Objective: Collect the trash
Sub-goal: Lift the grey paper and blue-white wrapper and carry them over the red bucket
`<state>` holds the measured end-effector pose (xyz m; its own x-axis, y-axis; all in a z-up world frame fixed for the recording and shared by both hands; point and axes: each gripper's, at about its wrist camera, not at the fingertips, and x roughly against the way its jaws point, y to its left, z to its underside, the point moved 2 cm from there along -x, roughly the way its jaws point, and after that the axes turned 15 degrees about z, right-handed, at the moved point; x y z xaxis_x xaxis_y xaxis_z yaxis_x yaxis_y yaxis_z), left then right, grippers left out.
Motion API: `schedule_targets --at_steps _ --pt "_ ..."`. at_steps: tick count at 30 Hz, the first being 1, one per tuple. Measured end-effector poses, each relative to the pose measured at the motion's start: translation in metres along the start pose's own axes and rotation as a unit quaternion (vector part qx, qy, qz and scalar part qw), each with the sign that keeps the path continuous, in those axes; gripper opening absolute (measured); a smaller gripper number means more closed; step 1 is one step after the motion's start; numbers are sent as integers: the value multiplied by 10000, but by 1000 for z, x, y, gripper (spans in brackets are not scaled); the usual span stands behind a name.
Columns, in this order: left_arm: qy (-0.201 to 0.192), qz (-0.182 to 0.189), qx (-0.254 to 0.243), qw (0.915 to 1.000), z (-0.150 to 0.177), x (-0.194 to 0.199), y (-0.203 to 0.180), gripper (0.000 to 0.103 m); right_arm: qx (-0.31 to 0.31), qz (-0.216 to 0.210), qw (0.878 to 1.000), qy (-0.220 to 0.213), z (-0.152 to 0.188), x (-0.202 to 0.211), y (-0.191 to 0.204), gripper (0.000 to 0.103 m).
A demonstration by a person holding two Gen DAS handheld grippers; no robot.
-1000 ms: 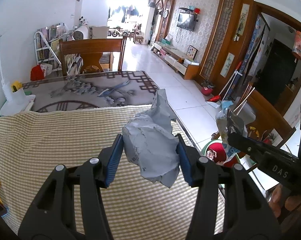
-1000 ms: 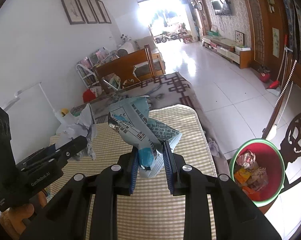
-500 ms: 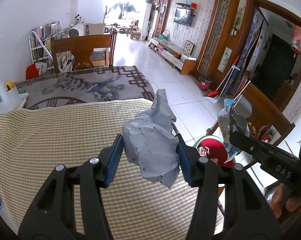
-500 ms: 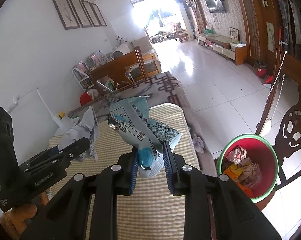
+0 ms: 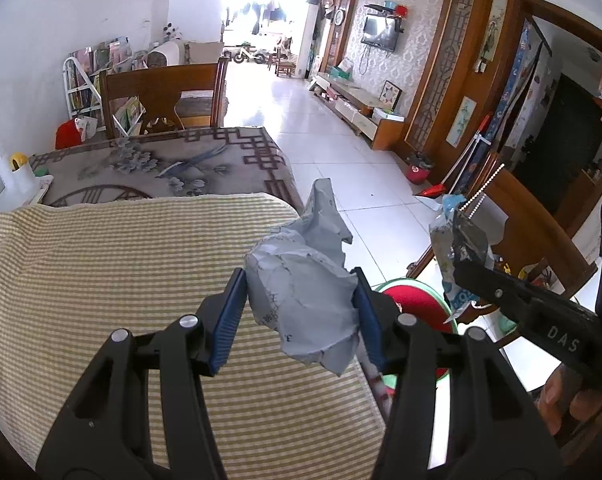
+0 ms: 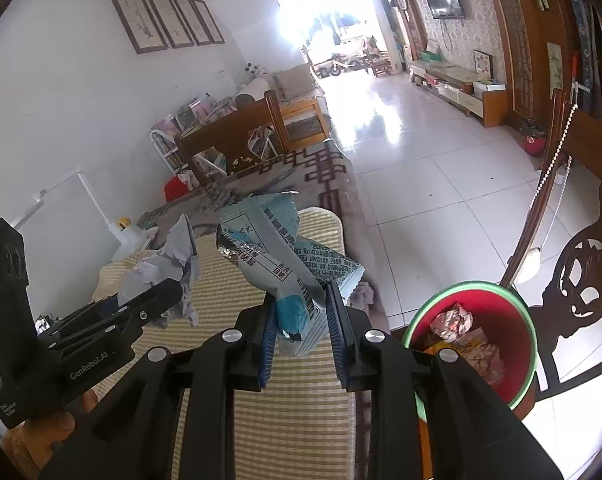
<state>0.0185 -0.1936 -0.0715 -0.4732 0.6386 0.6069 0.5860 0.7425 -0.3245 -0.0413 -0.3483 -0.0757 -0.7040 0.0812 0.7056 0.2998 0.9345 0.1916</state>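
My left gripper [image 5: 299, 316] is shut on a crumpled grey paper ball [image 5: 301, 296] and holds it above the right edge of the striped tablecloth [image 5: 101, 280]. My right gripper [image 6: 301, 336] is shut on a blue and white snack wrapper [image 6: 277, 264], held over the table edge. A red bin with a green rim [image 6: 517, 320] stands on the floor to the right of the table and holds several pieces of trash; it also shows in the left wrist view [image 5: 417, 304], partly hidden by the fingers. Each gripper shows in the other's view: the right [image 5: 465, 240], the left [image 6: 169, 292].
A carved wooden chair [image 6: 581, 272] stands just beyond the bin. A patterned grey cloth [image 5: 161, 164] covers the far table part, with a white lamp base [image 5: 17, 192] at its left. Another wooden chair [image 5: 161, 96] stands behind. White tiled floor [image 5: 361, 184] lies to the right.
Both grippers have moved right toward the table edge with their loads. The bin now sits nearer and larger in both views.
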Motion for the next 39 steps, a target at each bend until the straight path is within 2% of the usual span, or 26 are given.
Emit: schedule_targets --at_steps 12,24,39 --pt "106 -43 -15 9999 -1 -29 -47 50 -106 -65 9999 64 -4 2 -51 23" --pt "330 311 -232 9987 -2 -72 -101 50 -452 241 9987 32 -6 12 -113 24" --pt "911 674 -248 9933 16 -134 -128 50 -839 711 9934 329 8 -4 -173 24"
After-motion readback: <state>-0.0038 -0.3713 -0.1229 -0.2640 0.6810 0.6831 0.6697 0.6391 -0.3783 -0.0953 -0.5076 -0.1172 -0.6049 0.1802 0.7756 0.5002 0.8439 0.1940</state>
